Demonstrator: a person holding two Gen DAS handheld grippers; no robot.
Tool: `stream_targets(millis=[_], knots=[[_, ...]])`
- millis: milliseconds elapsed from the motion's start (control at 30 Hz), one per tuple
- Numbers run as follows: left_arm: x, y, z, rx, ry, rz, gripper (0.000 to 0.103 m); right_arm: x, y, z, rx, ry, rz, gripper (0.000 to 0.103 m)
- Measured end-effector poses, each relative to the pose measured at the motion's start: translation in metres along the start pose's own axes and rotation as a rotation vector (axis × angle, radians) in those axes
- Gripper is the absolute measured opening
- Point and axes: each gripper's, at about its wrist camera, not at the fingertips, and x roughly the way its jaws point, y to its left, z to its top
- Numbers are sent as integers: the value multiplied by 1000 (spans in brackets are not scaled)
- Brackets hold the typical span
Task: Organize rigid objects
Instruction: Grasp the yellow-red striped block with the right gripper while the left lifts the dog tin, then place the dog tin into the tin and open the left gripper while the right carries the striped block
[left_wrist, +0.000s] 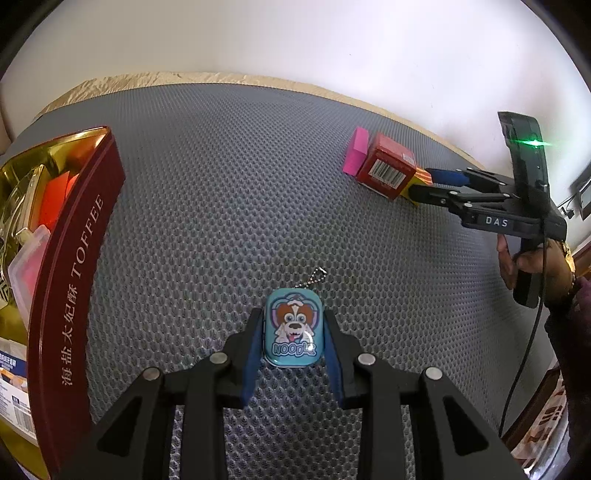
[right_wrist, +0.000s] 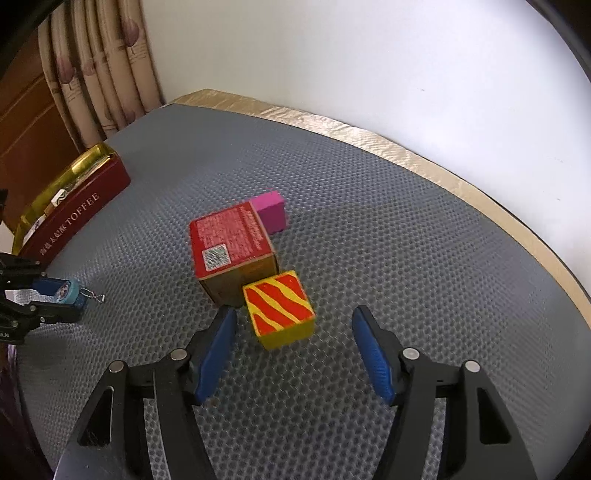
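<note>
Left hand-held gripper (left_wrist: 293, 332) is clamped on the little blue dog tin (left_wrist: 294, 326) above the grey desk (left_wrist: 221, 184), beside the toffee tin (left_wrist: 74, 258). Right hand-held gripper (right_wrist: 293, 325) has its jaws apart around the striped yellow block (right_wrist: 280, 308), not pressing it; the block touches the red box (right_wrist: 231, 243), with the pink block (right_wrist: 271, 216) behind.

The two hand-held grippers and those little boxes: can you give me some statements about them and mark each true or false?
1. The left hand-held gripper is closed on the small blue dog tin. True.
2. The right hand-held gripper clamps the striped block. False: its jaws stand apart from the block.
3. The pink block lies inside the toffee tin. False: it sits on the mat beside the red box.
4. The striped block touches the red box. True.
</note>
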Motion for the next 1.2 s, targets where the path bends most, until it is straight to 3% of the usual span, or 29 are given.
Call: stream_targets(millis=[33,133,333,533,667,800,967,1200], knots=[[0,0,0,2,0,1,31,0,0,0,0,0,0,59],[1,2,0,0,-1,-2,31,7,1,-1,-21,31,-2,28],[-3,-2,-1,14,-11,5,31,-12,8,-18,33,-5,-19,28],[-11,-5,-5,5,-21,-23,31,-51,44,-70,158,-69,-50,28],[-32,-5,-7,0,-45,-36,31,-60,69,-99,245,-73,-46,28],[-67,5,-7,-13,-81,-44,31,-63,85,-106,275,-90,-52,28],[-131,48,-6,-52,-159,3,31,-63,87,-110,313,-95,-66,28],[-164,139,-12,-170,-147,140,31,-64,91,-114,332,-102,-88,28]])
